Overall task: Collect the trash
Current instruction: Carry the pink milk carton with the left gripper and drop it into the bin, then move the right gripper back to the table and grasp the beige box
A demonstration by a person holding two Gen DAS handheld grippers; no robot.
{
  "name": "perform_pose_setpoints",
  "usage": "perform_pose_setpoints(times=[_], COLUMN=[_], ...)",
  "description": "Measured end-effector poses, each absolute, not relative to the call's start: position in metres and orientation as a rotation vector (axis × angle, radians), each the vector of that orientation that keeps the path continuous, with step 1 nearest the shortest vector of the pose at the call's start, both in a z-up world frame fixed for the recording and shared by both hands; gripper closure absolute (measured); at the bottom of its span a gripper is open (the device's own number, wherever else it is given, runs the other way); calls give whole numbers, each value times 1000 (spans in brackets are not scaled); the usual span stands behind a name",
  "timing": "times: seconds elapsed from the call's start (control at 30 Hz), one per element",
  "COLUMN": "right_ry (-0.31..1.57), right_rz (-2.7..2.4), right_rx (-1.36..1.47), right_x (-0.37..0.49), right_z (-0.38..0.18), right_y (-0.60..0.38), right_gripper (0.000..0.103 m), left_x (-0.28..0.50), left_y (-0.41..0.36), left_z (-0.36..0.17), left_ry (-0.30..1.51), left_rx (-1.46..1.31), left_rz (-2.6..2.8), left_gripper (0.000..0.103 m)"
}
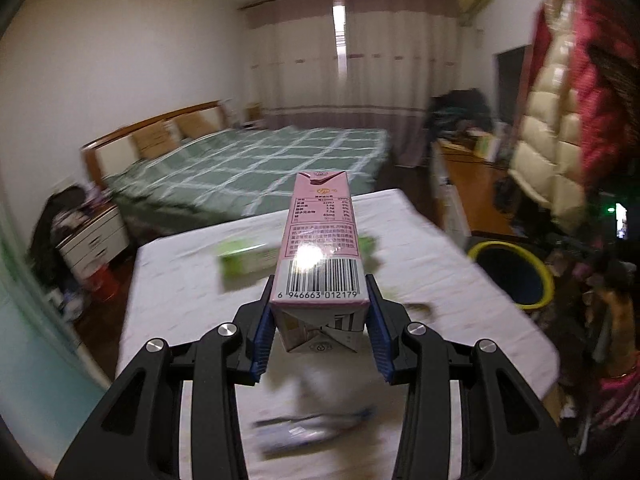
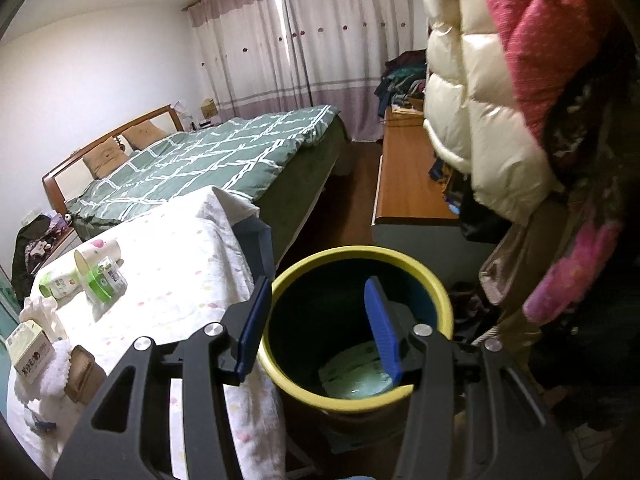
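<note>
Left gripper [image 1: 320, 320]: blue pads clamped on the sides of a pink drink carton [image 1: 318, 256], gripped near its barcode end; the carton points away from the camera, lifted clear above the table [image 1: 440, 264] (white cloth with small coloured spots).

Right gripper [image 2: 318, 320]: jaws partly apart, nothing between them, hanging over the mouth of the trash bin [image 2: 436, 292].

Trash bin: round, yellow rim, dark inside, standing on the floor just beside the table's edge; a pale green wrapper [image 2: 356, 376] lies at its bottom.

On the table, left wrist view: green box [image 1: 244, 264] behind the carton (blurred), a flat bluish packet [image 1: 304, 432] below the gripper.

On the table, right wrist view: white bottle [image 2: 80, 268] lying on its side, small green-lidded container [image 2: 105, 282], cream box [image 2: 30, 354], brown pouch [image 2: 82, 374], crumpled tissue [image 2: 38, 308].

Beyond: bed [image 2: 208, 160] with green check cover, curtains [image 2: 304, 40], hanging padded coats [image 2: 480, 92].
</note>
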State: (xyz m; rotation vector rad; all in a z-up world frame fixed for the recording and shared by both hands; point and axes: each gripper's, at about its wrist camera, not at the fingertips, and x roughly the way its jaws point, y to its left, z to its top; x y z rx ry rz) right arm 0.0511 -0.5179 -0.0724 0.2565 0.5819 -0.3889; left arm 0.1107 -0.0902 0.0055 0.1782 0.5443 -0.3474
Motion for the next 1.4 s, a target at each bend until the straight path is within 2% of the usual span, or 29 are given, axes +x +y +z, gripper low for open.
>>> perform_pose_setpoints(times=[0.23, 0.67, 0.93, 0.97, 1.0, 1.03, 1.23, 1.3, 1.4], right_ry=[563, 554, 569, 572, 575, 577, 586, 592, 610], right_rz=[-439, -513, -537, -537, -537, -536, -516, -499, -457], right_rx=[248, 299, 333, 333, 334, 334, 326, 322, 306], right_x=[11, -37, -41, -41, -41, -40, -36, -32, -22], right_z=[-70, -84, -96, -97, -98, -99, -100, -101, -103], right_y=[-531, -569, -583, -584, -584, -584, -576, -571, -557], right_gripper=[56, 56, 51, 51, 51, 51, 50, 49, 48], left_x=[132, 202, 222, 223, 223, 223, 209, 199, 184], left_y=[-212, -443, -498, -503, -501, -502, -479, -456, -410], left_z=[-4, -95, -137, -140, -139, -139, -114, -96, -69], left_ry=[582, 758, 822, 824, 818, 804, 759, 738, 707], left_rx=[237, 340, 404, 403, 398, 393, 357, 322, 265], left_rz=[-582, -811, -801, -795, -789, -783, -784, -783, -763], left_gripper=[62, 62, 61, 49, 32, 27, 25, 18, 14])
